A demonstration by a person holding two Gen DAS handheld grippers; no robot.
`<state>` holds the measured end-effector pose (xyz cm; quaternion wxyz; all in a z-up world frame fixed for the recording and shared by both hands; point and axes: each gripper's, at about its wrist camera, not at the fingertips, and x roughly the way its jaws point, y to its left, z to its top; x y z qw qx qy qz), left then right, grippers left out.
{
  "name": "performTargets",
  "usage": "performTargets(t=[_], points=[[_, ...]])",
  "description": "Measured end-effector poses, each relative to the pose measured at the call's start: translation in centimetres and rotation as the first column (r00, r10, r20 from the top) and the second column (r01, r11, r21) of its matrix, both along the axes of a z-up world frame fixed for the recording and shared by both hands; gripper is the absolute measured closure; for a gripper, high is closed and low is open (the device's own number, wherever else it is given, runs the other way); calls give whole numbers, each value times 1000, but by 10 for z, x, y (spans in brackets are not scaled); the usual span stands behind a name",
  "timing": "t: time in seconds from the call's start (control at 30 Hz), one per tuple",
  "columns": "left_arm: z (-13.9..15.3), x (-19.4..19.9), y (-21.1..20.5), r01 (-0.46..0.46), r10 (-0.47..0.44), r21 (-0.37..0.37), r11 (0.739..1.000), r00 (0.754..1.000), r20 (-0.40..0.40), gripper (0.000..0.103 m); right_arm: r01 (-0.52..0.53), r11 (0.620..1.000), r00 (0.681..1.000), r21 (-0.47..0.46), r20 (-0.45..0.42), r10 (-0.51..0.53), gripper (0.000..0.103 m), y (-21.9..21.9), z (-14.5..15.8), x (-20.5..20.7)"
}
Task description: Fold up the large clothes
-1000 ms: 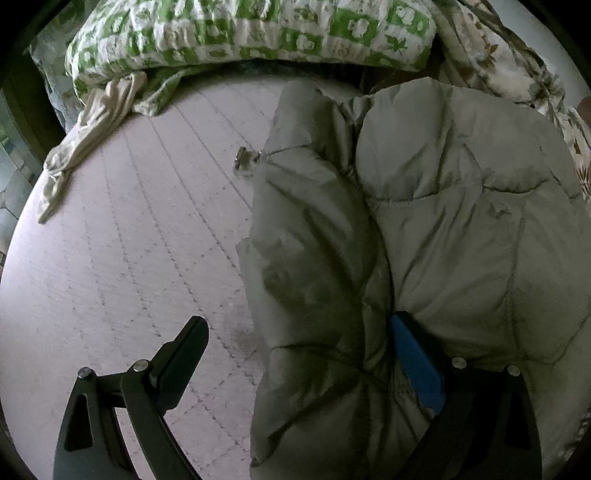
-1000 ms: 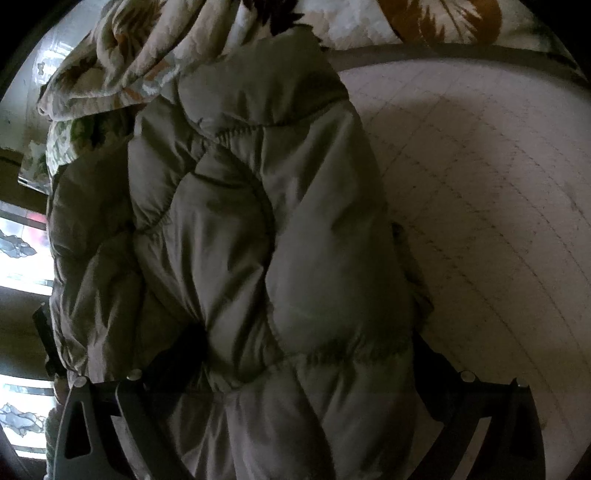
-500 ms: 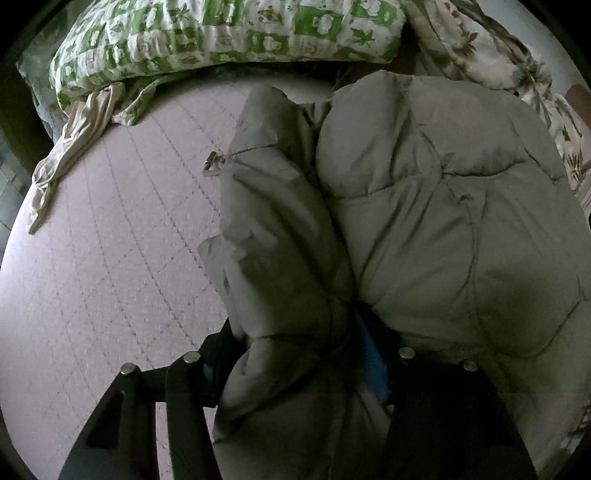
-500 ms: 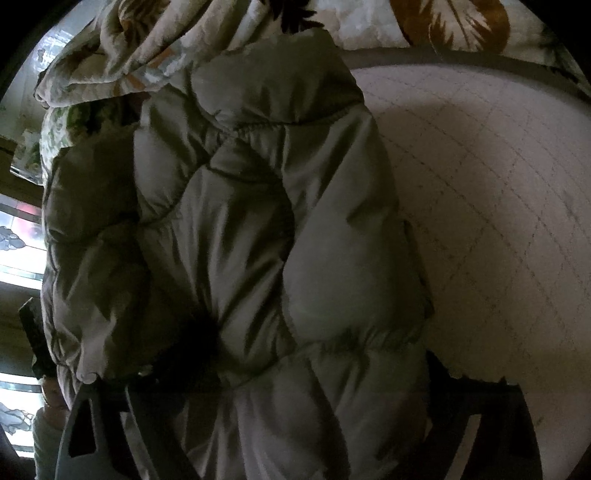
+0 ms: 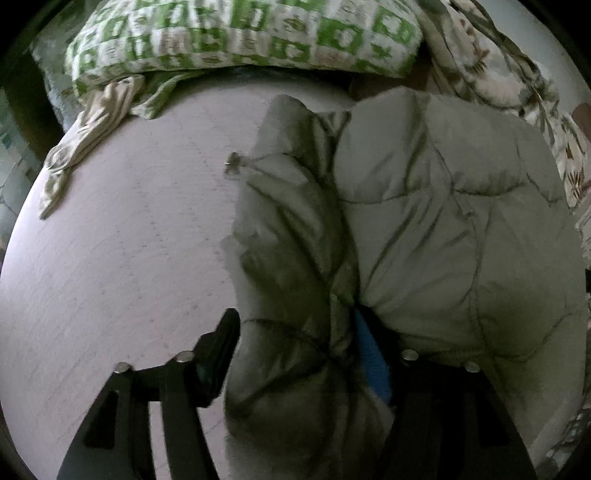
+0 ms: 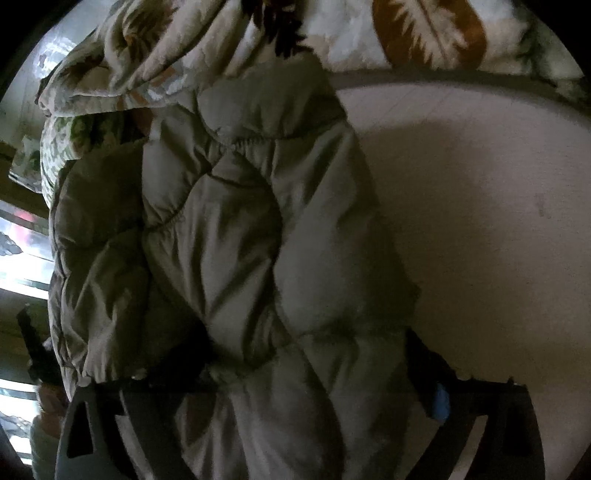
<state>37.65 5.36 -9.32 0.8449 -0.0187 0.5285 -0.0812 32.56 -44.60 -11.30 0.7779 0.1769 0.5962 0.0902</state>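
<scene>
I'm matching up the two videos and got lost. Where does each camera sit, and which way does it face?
Left wrist: on the left gripper, looking steeply down at the puffy jacket, the mattress and a green pillow; both fingers show, jaws opening around a fold.
Right wrist: on the right gripper, looking down the jacket; both fingers show.
Shared: jacket, mattress.

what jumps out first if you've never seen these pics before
A bulky grey-olive quilted puffer jacket fills the middle of both views, bunched on a pale quilted mattress. The left gripper straddles a fold of it while its jaws are opening, and the right gripper stands wide around another thick section. At the far edge lie a green-and-white patterned pillow and a leaf-print blanket.
</scene>
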Motion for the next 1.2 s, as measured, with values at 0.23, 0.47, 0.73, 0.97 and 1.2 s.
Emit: performTargets(t=[0.23,0.47,0.73,0.97,1.2], points=[[5,-5,17,-11,9,-33,999,999,-40,22,-51,999,999,14,6,50,0,-10,25,-20],[-20,-4,6,24,-26,-29,999,996,-81,14,-73,993,986,95,-145,87,0,-4,-22,-26],[-32,3,-24,109,-103,45,993,987,-124,19,-103,991,987,83,-116,112,3,9,-35,-27],[-18,-14,-40,170,-167,46,984,984,-67,63,-115,991,993,70,-19,117,47,19,-10,-45],[9,-35,-25,169,-169,33,985,986,-10,79,-102,995,992,-2,72,102,70,24,20,-67]])
